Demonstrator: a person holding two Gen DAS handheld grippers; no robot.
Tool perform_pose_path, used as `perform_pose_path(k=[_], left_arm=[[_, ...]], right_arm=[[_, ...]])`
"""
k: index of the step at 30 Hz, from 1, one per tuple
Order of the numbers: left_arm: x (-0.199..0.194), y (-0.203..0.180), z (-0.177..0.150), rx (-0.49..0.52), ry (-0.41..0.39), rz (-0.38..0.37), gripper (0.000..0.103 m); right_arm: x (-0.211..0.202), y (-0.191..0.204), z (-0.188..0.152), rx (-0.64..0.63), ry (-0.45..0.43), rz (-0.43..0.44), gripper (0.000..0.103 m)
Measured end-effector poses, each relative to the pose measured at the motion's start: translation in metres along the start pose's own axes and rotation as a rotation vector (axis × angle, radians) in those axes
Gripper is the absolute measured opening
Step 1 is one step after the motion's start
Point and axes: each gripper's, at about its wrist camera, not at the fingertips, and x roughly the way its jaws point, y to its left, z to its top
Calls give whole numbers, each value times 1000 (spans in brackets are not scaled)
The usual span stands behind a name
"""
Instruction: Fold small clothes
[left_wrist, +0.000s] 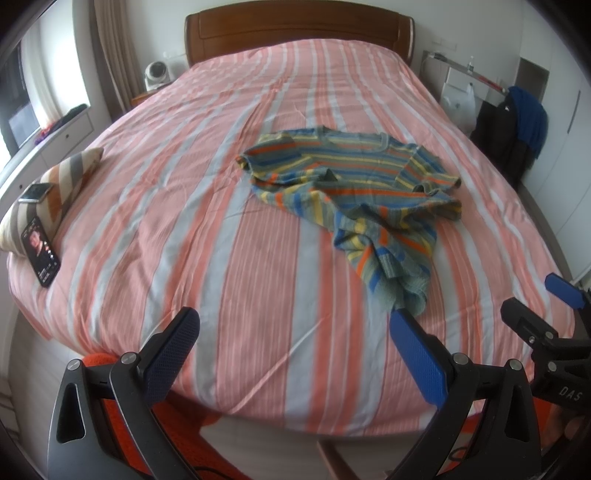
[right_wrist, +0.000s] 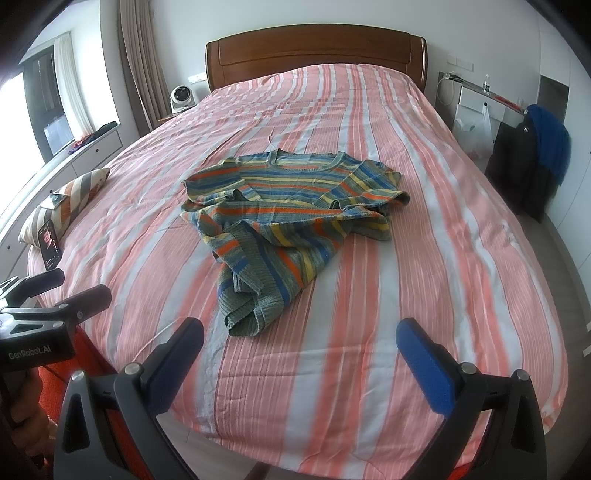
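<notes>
A small striped knit sweater (left_wrist: 354, 184), in blue, yellow, orange and grey-green, lies crumpled on the bed (left_wrist: 166, 221), neck toward the headboard, hem bunched toward me. It also shows in the right wrist view (right_wrist: 288, 210). My left gripper (left_wrist: 295, 325) is open and empty over the bed's near edge, short of the hem. My right gripper (right_wrist: 299, 336) is open and empty, just short of the bunched hem; it also shows in the left wrist view (left_wrist: 535, 299). The left gripper shows at the left edge of the right wrist view (right_wrist: 74, 284).
The bed has a pink and white striped cover (right_wrist: 443, 258) and a wooden headboard (right_wrist: 317, 55). A striped pillow (left_wrist: 59, 184) with two phones (left_wrist: 40, 247) lies at the left edge. A chair with dark clothes (right_wrist: 532, 158) stands on the right.
</notes>
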Motion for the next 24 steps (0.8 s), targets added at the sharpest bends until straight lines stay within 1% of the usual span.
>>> perform_pose_path(k=[24], left_arm=[[5,1,-7,-10,23,3,103]], right_arm=[[5,-3,-3,7,8,1,103]])
